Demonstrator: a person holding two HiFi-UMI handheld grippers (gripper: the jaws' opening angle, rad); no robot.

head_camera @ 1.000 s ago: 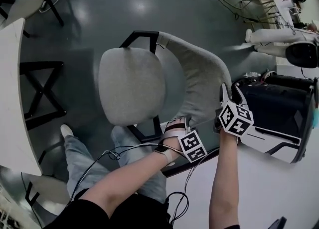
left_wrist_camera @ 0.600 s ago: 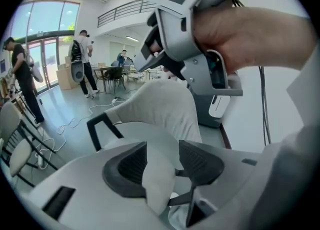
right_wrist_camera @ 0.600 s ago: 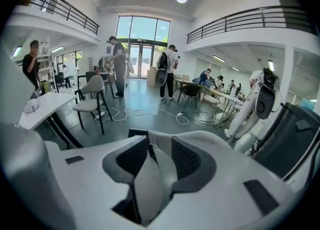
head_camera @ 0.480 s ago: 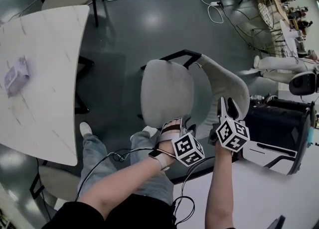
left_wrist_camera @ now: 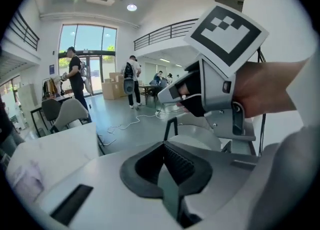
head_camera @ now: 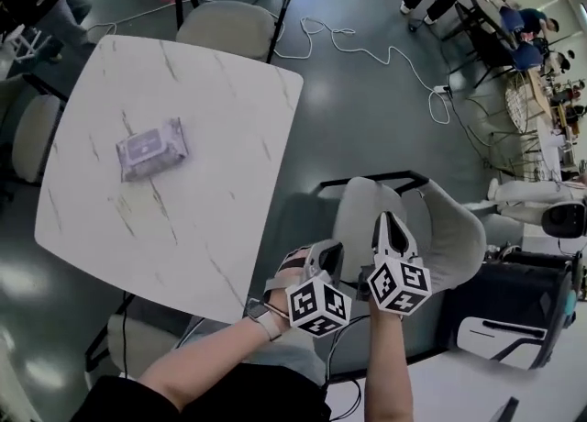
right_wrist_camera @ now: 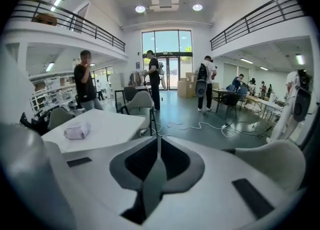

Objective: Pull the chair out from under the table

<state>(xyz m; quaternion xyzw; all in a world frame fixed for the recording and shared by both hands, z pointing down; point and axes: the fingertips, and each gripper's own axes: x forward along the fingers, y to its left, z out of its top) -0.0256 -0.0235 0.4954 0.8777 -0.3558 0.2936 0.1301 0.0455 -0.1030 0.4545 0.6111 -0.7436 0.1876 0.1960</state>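
The grey chair (head_camera: 454,237) with a black frame stands clear of the white marble table (head_camera: 174,163), its seat (head_camera: 362,214) just off the table's near right corner. Both grippers hang side by side in the air above the seat's near edge, touching nothing. My left gripper (head_camera: 323,253) is shut and empty (left_wrist_camera: 162,146). The jaws of my right gripper (head_camera: 385,220) are closing, almost together, with nothing between them (right_wrist_camera: 157,141). The right gripper view shows the chair's backrest (right_wrist_camera: 272,161) at its right and the table (right_wrist_camera: 100,129) at its left.
A wipes packet (head_camera: 151,148) lies on the table. Another grey chair (head_camera: 234,7) stands at the table's far side, and one (head_camera: 138,342) is tucked under its near edge. A white cable (head_camera: 367,44) snakes over the floor. A black and white machine (head_camera: 514,319) stands at the right. People stand further back.
Both grippers have come off the chair's backrest, risen and shut. The head view has swung left, and the table with the packet has come into sight.
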